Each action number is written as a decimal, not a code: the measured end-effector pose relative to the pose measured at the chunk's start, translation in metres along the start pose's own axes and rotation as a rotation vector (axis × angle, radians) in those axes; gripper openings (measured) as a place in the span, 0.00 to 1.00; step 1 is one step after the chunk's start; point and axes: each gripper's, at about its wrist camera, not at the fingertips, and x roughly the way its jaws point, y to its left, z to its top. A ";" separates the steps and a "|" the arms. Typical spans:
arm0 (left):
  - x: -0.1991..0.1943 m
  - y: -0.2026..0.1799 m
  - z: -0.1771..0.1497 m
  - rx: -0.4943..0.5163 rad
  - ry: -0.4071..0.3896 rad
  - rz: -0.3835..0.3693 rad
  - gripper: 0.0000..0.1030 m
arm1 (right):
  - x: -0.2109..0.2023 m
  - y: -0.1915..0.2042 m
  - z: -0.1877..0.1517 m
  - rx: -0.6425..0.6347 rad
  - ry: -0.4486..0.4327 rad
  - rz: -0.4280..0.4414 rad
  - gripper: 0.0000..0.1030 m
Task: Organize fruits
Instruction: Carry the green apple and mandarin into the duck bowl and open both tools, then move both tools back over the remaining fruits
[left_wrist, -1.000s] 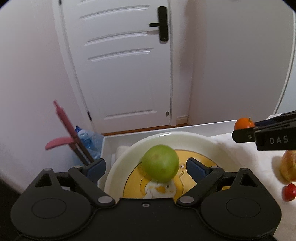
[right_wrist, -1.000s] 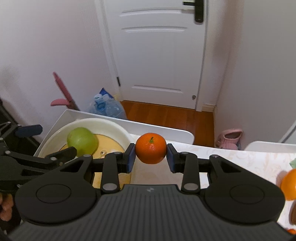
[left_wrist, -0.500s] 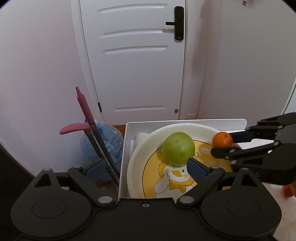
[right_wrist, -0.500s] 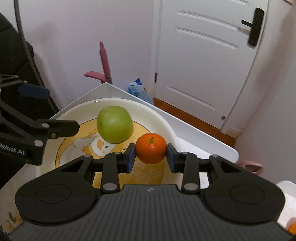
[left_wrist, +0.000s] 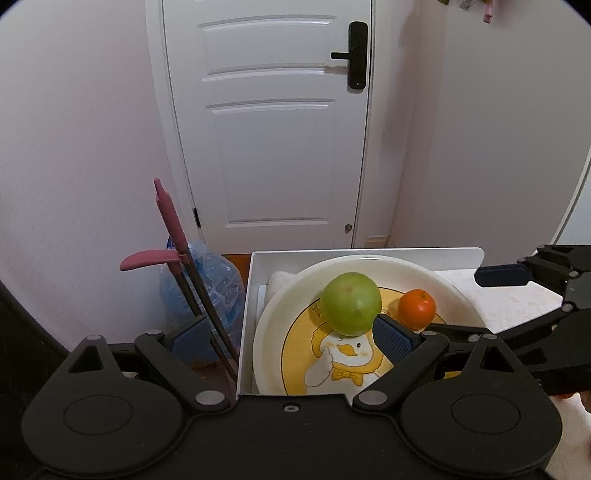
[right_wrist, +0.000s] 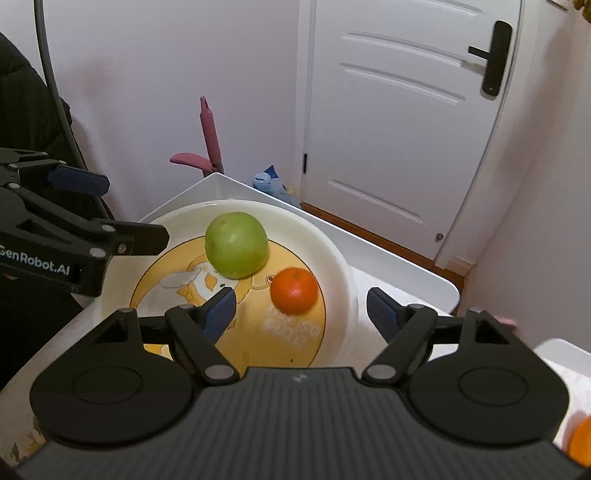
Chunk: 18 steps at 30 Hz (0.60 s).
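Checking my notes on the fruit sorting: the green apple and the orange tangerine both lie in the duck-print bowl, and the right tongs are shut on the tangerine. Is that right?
Not quite. The right tongs are open, having just let go; the tangerine lies free in the bowl beside the green apple. The right wrist view shows it. The rest holds.

Tall white door (left_wrist: 273, 147) with a black handle (left_wrist: 354, 55), pale plain walls (left_wrist: 81, 147), pink long-handled broom and dustpan (left_wrist: 166, 236) leaning by the wall, big clear blue plastic water bottle (left_wrist: 210, 280) on the brown wooden floor (right_wrist: 373, 236)
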 end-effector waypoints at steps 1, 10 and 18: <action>-0.002 0.000 0.000 -0.001 -0.002 -0.001 0.94 | -0.004 0.000 0.000 0.011 0.002 -0.003 0.90; -0.028 0.000 0.005 -0.033 -0.029 -0.004 0.95 | -0.048 -0.006 0.004 0.157 -0.014 -0.028 0.98; -0.059 -0.024 0.005 0.015 -0.076 -0.027 0.99 | -0.103 -0.015 -0.012 0.208 -0.033 -0.103 0.98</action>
